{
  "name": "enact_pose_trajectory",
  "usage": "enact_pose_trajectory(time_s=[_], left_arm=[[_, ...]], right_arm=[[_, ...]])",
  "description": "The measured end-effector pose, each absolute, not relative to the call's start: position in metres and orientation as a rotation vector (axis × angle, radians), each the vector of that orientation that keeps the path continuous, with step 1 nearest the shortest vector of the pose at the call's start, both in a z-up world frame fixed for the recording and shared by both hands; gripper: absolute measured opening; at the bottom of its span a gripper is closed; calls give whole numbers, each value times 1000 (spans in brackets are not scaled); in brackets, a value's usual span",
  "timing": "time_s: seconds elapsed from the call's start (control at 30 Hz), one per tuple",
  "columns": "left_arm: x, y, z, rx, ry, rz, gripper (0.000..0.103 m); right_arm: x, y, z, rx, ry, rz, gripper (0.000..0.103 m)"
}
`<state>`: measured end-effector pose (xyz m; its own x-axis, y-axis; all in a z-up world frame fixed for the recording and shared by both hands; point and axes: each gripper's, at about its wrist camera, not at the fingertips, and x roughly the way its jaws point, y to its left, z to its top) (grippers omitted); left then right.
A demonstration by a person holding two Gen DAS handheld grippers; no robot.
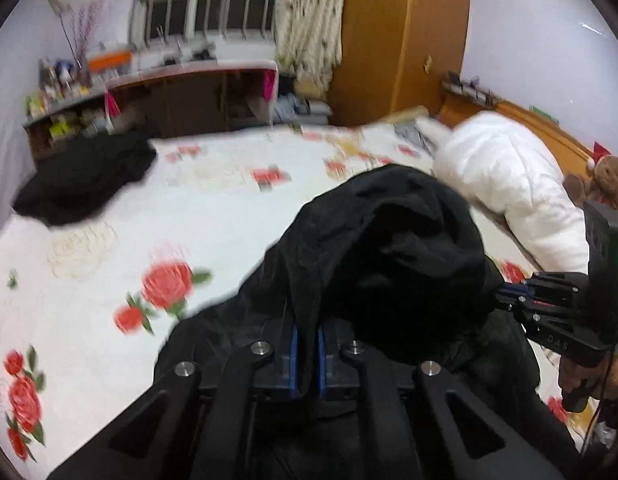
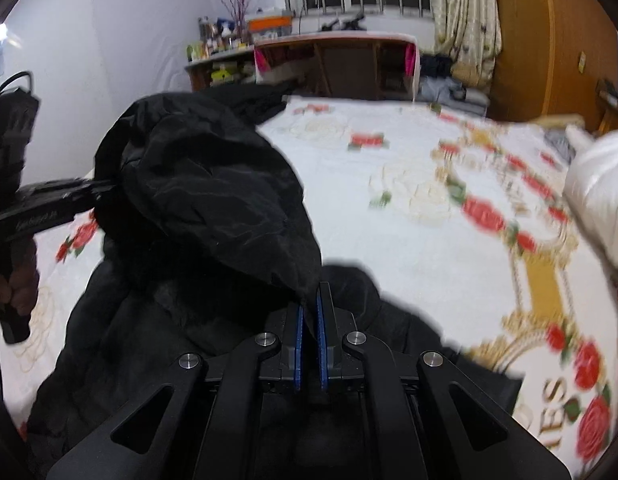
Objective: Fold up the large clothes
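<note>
A black hooded jacket (image 1: 389, 248) lies on the floral bed sheet (image 1: 229, 216), its hood raised off the bed. In the left wrist view my left gripper (image 1: 307, 338) is shut, a fold of the hood's black cloth pinched between its blue pads. My right gripper (image 1: 500, 295) comes in from the right and bites the hood's other edge. The right wrist view shows the right gripper (image 2: 311, 312) shut on a point of the jacket (image 2: 213, 200). There the left gripper (image 2: 109, 189) grips the hood from the left, a hand on its handle.
A second dark garment (image 1: 85, 180) lies bunched at the bed's far left corner. A white duvet (image 1: 509, 184) and a teddy bear (image 1: 605, 176) sit along the right side. A desk with shelves (image 1: 189, 92) and a wooden wardrobe (image 1: 401, 40) stand beyond the bed.
</note>
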<state>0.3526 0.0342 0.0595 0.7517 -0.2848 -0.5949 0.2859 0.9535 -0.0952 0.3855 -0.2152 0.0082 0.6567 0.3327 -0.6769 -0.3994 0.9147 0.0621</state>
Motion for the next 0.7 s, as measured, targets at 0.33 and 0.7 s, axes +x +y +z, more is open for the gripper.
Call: enact_pose_trajectory(time_s=[0.33, 0.7], left_arm=[[243, 20, 0, 5, 699, -357, 6], [197, 21, -22, -26, 804, -364, 6]], right_arm=[[327, -225, -27, -118, 760, 356, 5], [269, -260, -29, 53, 897, 324, 6]])
